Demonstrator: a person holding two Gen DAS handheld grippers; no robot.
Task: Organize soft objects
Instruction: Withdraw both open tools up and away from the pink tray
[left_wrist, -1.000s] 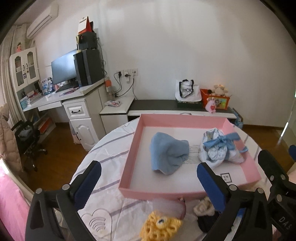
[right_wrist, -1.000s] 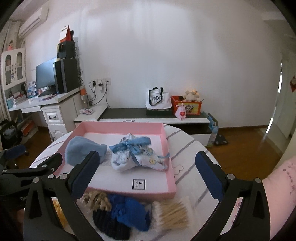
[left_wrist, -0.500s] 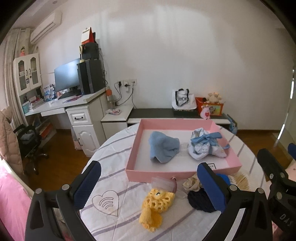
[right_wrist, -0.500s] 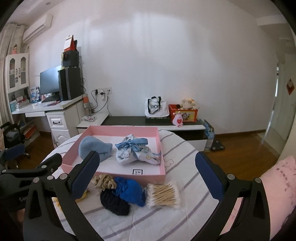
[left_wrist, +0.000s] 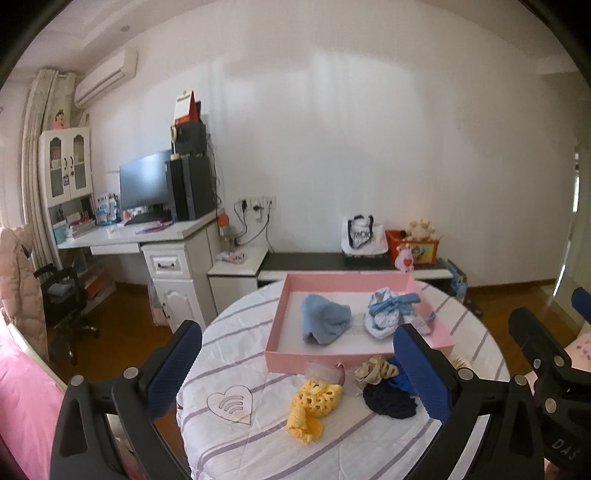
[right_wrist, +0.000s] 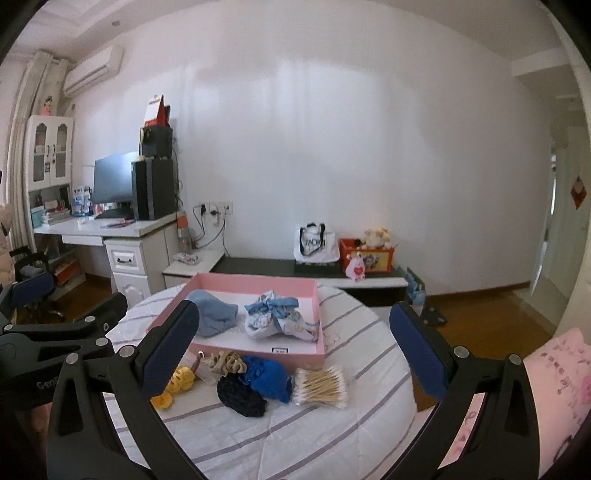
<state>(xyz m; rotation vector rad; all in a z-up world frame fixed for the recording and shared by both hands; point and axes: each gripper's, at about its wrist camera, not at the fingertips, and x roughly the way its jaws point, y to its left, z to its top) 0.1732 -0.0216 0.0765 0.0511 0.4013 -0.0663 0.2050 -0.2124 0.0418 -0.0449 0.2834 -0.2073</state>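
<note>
A pink tray (left_wrist: 284, 354) (right_wrist: 295, 356) on the round table holds a light blue cloth (left_wrist: 323, 320) (right_wrist: 214, 317) and a white bundle with a blue bow (left_wrist: 388, 314) (right_wrist: 275, 319). In front of the tray lie a yellow crochet piece (left_wrist: 314, 406) (right_wrist: 175, 382), a beige scrunchie (left_wrist: 375, 371) (right_wrist: 225, 362), a bright blue knit (right_wrist: 267, 376), a dark navy knit (left_wrist: 388, 400) (right_wrist: 240, 398) and a pack of cotton swabs (right_wrist: 321, 386). My left gripper (left_wrist: 297, 363) and right gripper (right_wrist: 291, 349) are both open and empty, held back above the table's near side.
The table has a white cloth with purple stripes (left_wrist: 229, 435). A small clear pouch (left_wrist: 325, 371) lies by the tray. Behind stand a desk with a monitor (left_wrist: 147, 188), a low bench with a tote bag (left_wrist: 360, 236) and a pink bed edge (right_wrist: 546, 369).
Both grippers have pulled back and up from the tray. The table and the loose items in front of the tray now show in full. Both stay open.
</note>
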